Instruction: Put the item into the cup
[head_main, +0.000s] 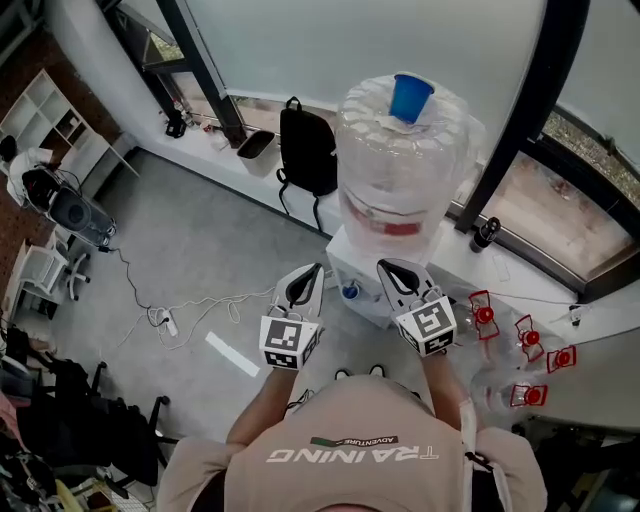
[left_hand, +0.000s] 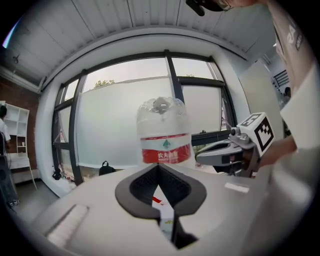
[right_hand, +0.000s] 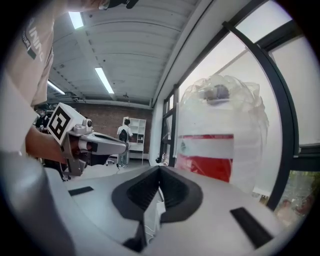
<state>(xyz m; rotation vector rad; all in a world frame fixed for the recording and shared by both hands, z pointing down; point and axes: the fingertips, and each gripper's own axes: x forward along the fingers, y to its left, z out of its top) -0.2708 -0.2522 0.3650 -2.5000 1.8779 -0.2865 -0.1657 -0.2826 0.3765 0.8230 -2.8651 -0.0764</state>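
Well, the grey floor (head_main: 200, 250) fills most of the head view, with tall dark-framed windows (head_main: 520, 150) running along its far side. Against the window sill stands a big clear plastic water jug (head_main: 400, 170) with a red label band (right_hand: 205, 160). It sits on top of a white water dispenser (head_main: 365, 275). A black backpack (head_main: 306, 150) leans on the sill just to the left of the jug.

The person in a beige printed shirt (head_main: 350, 450) stands right in front of the dispenser. They hold the left gripper (head_main: 316, 270) and the right gripper (head_main: 386, 266) side by side, near each other but apart. Both point at the dispenser's front, below the jug.

Each gripper carries a cube with square black-and-white markers, the left one (head_main: 290, 342) and the right one (head_main: 428, 326). In the left gripper view the dark fingers (left_hand: 145, 185) meet at their tips and have nothing between them. The right gripper view shows the same: its fingers (right_hand: 142, 192) are pressed tip to tip and empty.

On the sill to the right lie several clear empty bottles with red handles (head_main: 520, 345). A white cable (head_main: 200, 305) trails across the floor to the left. A blue cap (head_main: 411, 97) tops the jug, and a small blue tap (head_main: 350, 292) shows on the dispenser's front. I cannot make out the cup, or the item meant for it, in any view.
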